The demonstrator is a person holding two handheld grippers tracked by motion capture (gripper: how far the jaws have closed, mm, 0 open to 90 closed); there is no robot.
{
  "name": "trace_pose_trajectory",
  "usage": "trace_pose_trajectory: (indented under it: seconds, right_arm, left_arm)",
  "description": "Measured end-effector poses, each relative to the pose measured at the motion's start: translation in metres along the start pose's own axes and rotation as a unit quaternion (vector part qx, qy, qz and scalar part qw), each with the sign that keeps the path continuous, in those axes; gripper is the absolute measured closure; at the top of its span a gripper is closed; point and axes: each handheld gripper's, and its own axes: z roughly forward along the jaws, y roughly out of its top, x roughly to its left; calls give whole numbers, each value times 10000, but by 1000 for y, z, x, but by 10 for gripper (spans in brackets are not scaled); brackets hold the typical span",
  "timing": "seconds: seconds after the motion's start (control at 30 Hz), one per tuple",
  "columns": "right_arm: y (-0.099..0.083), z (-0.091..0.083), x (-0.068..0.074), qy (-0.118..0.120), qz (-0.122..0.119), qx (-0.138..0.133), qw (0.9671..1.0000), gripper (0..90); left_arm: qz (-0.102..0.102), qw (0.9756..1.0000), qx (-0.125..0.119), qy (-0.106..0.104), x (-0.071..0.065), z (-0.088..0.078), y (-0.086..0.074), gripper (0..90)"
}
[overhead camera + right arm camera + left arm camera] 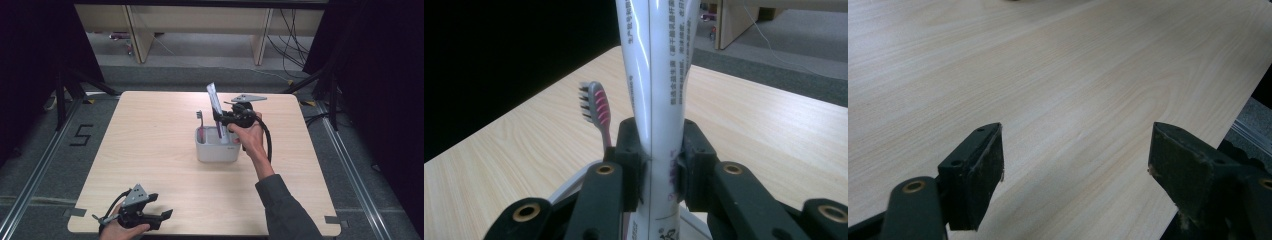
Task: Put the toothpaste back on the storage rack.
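The toothpaste tube (658, 100) is clamped upright in the right claw (659, 172), above the grey holder (216, 150) containing a toothbrush (596, 107). The left claw (1075, 170) is held open over the tabletop's (150, 150) near edge.

Right gripper (659, 172) clamps upright toothpaste tube (659, 75) beside toothbrush (596, 107)

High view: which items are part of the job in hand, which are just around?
In the job:
- toothpaste tube, clamped upright in the right gripper
- grey holder
- toothbrush, standing in the holder

Just around:
- left gripper, open over bare table
- cables on the floor
- wooden furniture behind
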Motion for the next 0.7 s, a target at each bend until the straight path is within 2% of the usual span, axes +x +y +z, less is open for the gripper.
trace_pose_trajectory:
  seconds: [0.03,0.1,0.13,0.17,0.23,0.33,0.37,0.4,0.43,0.47,0.7]
  right_arm:
    - [-2,0,0,83,92,57,9999,747]
    - [-5,1,0,81,-25,33,10000,746]
    - [-6,2,1,44,44,56,10000,745]
    - [-7,3,0,65,-75,41,9999,745]
    - [-8,2,0,34,44,82,10000,745]
    - [-10,2,-1,7,-64,54,10000,744]
    - [-10,2,1,39,32,63,10000,744]
    - [-11,3,1,20,-97,43,9999,743]
    - [-11,2,2,32,-103,74,9999,743]
    - [-13,2,3,-9,-86,77,9999,742]
    - [-18,2,5,-74,-56,150,9998,734]
  left_arm:
    - [4,10000,11,14,0,0,0,217]
    - [-2,10000,0,4,0,0,0,217]
    - [0,10000,-3,2,0,0,0,217]
    - [-48,10000,-41,2,-2,1,0,218]
    - [-13,10000,-32,-9,-1,1,0,218]
    - [-19,10000,-29,2,-1,1,0,218]
    - [-15,10000,-5,30,-2,0,0,217]
    - [-19,10000,-31,6,-1,1,0,217]
    - [72,10000,41,-9,0,0,0,218]
    - [-32,10000,-66,-7,-2,1,0,217]
    - [19,10000,-29,-26,-2,0,1,218]
